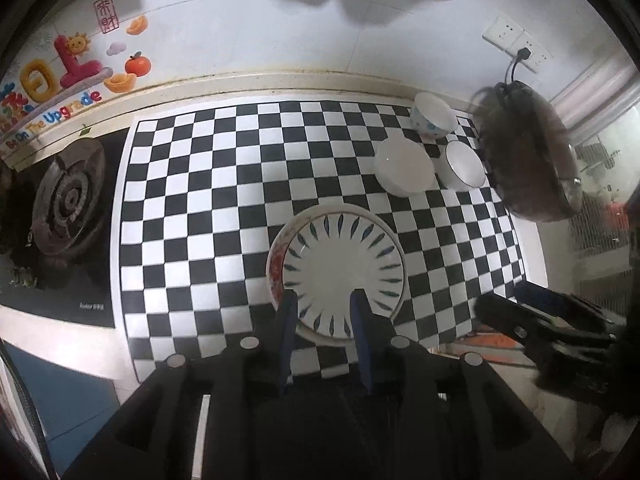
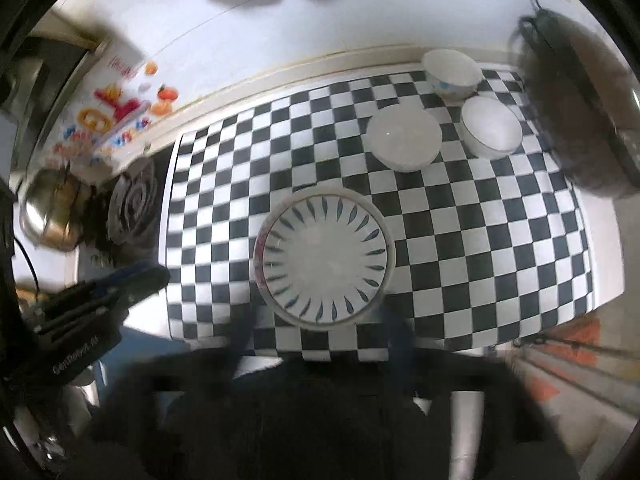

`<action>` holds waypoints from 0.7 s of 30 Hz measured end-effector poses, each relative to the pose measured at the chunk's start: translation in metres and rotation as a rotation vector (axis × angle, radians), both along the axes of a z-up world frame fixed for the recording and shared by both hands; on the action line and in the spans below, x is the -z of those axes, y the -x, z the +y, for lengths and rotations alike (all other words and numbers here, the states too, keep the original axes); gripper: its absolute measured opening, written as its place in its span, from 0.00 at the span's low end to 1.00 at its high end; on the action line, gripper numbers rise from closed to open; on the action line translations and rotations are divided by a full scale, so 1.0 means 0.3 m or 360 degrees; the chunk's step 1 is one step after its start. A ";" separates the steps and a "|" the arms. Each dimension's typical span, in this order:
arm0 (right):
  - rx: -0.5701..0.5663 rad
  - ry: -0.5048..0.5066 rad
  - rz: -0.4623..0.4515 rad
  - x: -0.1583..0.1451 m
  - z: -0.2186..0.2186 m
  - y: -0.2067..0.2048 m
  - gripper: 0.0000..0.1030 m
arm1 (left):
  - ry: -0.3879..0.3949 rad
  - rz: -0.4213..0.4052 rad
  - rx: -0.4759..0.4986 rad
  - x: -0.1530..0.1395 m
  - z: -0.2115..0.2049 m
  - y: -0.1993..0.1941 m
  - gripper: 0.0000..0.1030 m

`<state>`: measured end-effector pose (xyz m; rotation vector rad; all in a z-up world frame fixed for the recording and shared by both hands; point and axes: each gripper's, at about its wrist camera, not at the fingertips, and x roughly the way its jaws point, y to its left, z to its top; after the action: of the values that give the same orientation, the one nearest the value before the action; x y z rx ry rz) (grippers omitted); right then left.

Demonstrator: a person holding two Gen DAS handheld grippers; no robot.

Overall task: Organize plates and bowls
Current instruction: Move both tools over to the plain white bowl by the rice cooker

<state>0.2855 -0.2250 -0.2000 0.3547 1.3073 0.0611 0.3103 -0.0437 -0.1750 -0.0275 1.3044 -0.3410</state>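
Observation:
A white plate with blue leaf marks (image 1: 344,256) (image 2: 326,260) lies on top of a red-patterned plate (image 1: 276,268) (image 2: 259,248) near the front of the checkered mat (image 1: 200,200). Three white bowls stand at the back right: one with blue dots (image 1: 434,114) (image 2: 452,72), a plain one (image 1: 404,166) (image 2: 404,140) and a dark-rimmed one (image 1: 462,164) (image 2: 492,126). My left gripper (image 1: 324,306) hovers above the plate's near edge, its jaws a little apart with nothing between them. My right gripper (image 2: 320,320) is blurred, jaws wide apart over the same edge, holding nothing.
A gas burner (image 1: 68,200) sits left of the mat, with a metal kettle (image 2: 52,212) beyond it. A dark round cooker (image 1: 528,152) stands at the back right, plugged into a wall socket (image 1: 516,42). The counter drops off on the right.

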 end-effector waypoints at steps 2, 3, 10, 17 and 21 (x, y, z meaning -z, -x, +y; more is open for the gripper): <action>0.0069 -0.0028 -0.0026 0.014 -0.038 -0.011 0.84 | 0.0026 0.0005 0.0000 0.023 -0.017 -0.040 0.24; 0.0108 -0.0031 -0.0054 0.020 -0.066 -0.020 0.84 | 0.0032 -0.0009 -0.0004 0.031 -0.027 -0.058 0.24; 0.0283 0.0035 -0.0162 0.126 -0.318 -0.162 0.90 | 0.0013 -0.0014 -0.0039 0.150 -0.185 -0.260 0.29; 0.0288 0.0034 0.0014 0.397 -0.534 -0.424 0.87 | 0.0091 0.0245 -0.0088 0.391 -0.406 -0.489 0.29; 0.0209 -0.0055 0.0088 0.529 -0.589 -0.545 0.76 | 0.0099 0.0386 -0.0179 0.527 -0.493 -0.583 0.28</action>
<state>0.4489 -0.4016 -0.3586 0.4736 1.3359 -0.0374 0.4853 -0.1916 -0.3331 -0.1990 1.5248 -0.2879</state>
